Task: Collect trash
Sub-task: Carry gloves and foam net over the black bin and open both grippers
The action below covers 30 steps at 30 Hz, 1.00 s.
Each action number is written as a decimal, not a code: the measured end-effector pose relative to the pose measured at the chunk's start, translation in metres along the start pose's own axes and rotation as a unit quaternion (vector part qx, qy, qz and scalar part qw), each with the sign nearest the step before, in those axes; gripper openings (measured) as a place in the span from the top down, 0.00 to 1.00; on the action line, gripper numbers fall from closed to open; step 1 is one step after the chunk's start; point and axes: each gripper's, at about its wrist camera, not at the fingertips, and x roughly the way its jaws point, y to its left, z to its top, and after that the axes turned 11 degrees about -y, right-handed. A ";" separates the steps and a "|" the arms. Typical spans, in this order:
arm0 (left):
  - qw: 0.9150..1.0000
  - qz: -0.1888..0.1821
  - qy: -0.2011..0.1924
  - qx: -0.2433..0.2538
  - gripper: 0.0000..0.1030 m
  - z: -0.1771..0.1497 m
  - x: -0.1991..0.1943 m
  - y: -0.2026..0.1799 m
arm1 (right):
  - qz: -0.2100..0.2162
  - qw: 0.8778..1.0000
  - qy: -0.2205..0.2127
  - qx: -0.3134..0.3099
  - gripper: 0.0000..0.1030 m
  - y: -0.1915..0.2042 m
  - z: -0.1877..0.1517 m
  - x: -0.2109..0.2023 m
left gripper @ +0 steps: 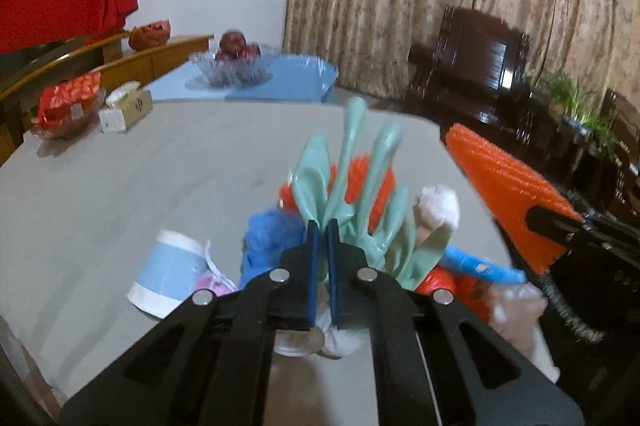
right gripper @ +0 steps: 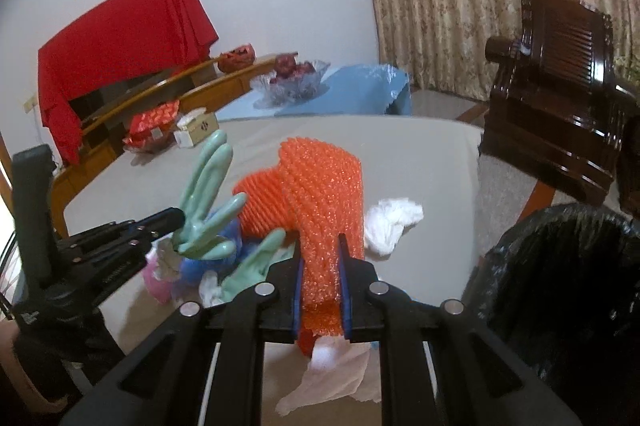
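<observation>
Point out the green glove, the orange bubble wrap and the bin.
green glove (left gripper: 352, 185): left wrist view, a finger.
orange bubble wrap (right gripper: 324, 193): right wrist view, sheet's middle.
bin (right gripper: 516, 238): right wrist view, liner's rim.

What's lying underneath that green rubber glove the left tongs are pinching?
Under the green glove lie a blue crumpled wad, more orange bubble wrap and white tissue. Whatever sits directly beneath the left tongs is covered.

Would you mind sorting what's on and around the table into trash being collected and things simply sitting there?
Job:
- green rubber glove, in left gripper
- orange bubble wrap, in right gripper
- crumpled tissue
- paper cup
- black-lined bin

Lying about:
- fruit bowl
- tissue box
- wooden armchair
</observation>
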 end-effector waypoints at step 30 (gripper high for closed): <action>0.955 -0.292 0.032 0.034 0.97 0.004 0.011 -0.268 | -0.221 0.972 -0.047 0.059 0.86 -0.148 -0.007 -0.163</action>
